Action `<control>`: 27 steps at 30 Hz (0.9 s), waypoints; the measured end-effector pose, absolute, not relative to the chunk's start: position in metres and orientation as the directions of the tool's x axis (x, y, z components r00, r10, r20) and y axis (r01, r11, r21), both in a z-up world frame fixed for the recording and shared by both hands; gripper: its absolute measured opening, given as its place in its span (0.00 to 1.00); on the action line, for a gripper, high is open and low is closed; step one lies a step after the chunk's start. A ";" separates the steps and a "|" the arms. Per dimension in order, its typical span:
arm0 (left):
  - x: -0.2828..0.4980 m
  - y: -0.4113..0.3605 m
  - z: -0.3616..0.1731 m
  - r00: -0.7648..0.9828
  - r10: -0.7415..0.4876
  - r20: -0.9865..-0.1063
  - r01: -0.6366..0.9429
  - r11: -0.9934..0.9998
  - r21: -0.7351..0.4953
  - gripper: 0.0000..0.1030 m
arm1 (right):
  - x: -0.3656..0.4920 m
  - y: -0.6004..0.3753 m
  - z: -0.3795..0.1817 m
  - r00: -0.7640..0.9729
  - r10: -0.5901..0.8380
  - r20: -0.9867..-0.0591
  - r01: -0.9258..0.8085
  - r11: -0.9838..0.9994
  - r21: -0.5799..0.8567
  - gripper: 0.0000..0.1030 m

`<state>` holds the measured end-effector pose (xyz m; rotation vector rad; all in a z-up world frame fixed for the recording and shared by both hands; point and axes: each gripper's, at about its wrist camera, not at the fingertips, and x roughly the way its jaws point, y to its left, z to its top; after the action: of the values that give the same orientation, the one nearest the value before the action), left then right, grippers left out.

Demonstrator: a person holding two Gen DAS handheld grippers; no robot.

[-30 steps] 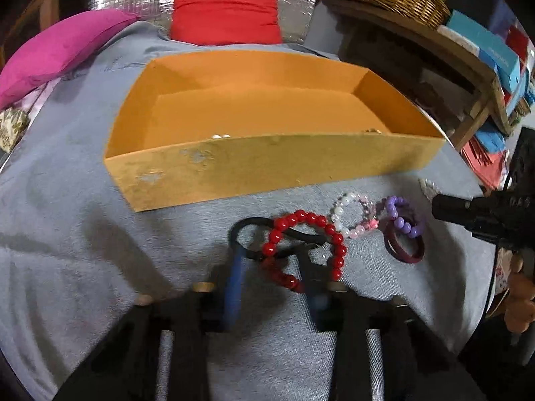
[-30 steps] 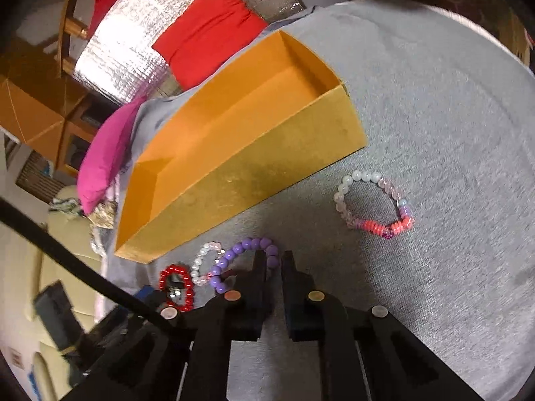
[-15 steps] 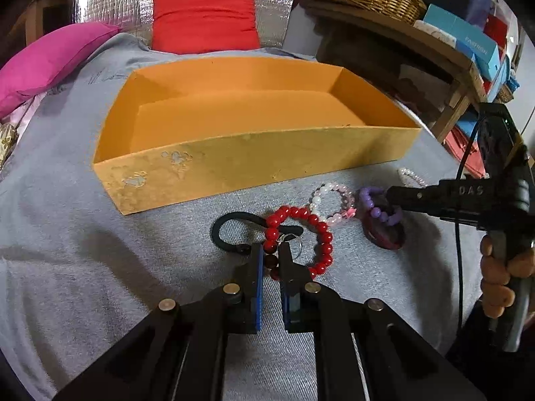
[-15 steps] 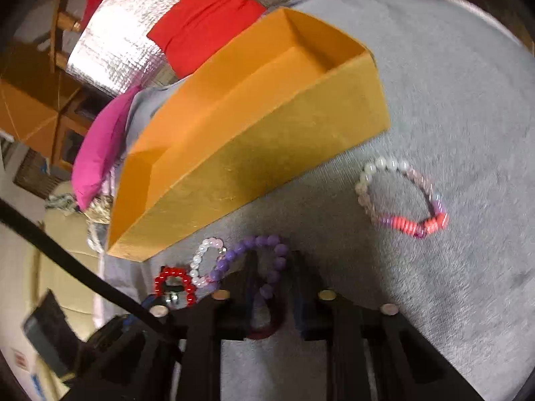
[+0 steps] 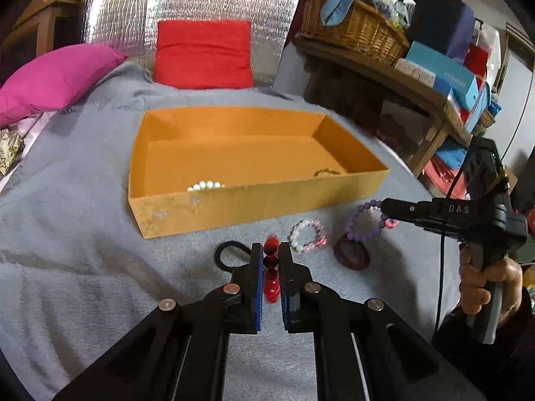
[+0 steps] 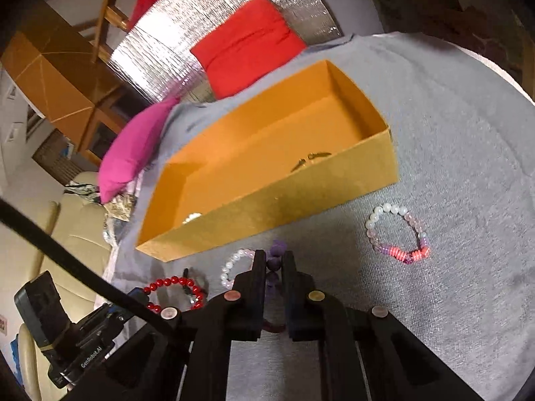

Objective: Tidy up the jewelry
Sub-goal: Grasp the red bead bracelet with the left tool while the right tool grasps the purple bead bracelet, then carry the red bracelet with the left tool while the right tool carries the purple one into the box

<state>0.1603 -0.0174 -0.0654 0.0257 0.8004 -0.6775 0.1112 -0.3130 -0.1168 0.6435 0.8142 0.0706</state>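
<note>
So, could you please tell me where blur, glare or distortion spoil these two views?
Left wrist view: fisheye bends the orange box front wall, corners go black, the red bead bracelet in the left claw is smeared. Right wrist view: tilted, the foil sheet glares, the purple bead bracelet in the right claw is soft.

box (image 5: 254,207) behind bracelets (image 5: 307,235) | pillows (image 5: 204,53) behind box | beads (image 5: 205,185) in box, front-left

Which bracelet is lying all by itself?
The white-to-pink bracelet, alone on the cloth right of the right gripper. The others bunch together near the grippers.
</note>
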 end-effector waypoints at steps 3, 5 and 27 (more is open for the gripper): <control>0.156 -0.016 -0.055 0.518 -0.562 -0.645 0.574 0.787 -0.225 0.09 | 0.105 -0.316 -0.111 0.713 0.303 -0.632 0.165 0.804 0.572 0.10; 0.153 -0.015 -0.050 0.525 -0.571 -0.631 0.578 0.783 -0.228 0.09 | 0.105 -0.314 -0.109 0.723 0.301 -0.622 0.159 0.803 0.574 0.10; 0.180 -0.023 0.016 0.599 -0.609 -0.520 0.558 0.783 -0.275 0.09 | 0.113 -0.300 -0.056 0.804 0.348 -0.482 0.040 0.777 0.628 0.10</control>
<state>0.1804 -0.0228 0.0158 -0.0863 0.6356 -0.6780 0.1133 -0.3004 -0.0555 0.6685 0.6246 0.1793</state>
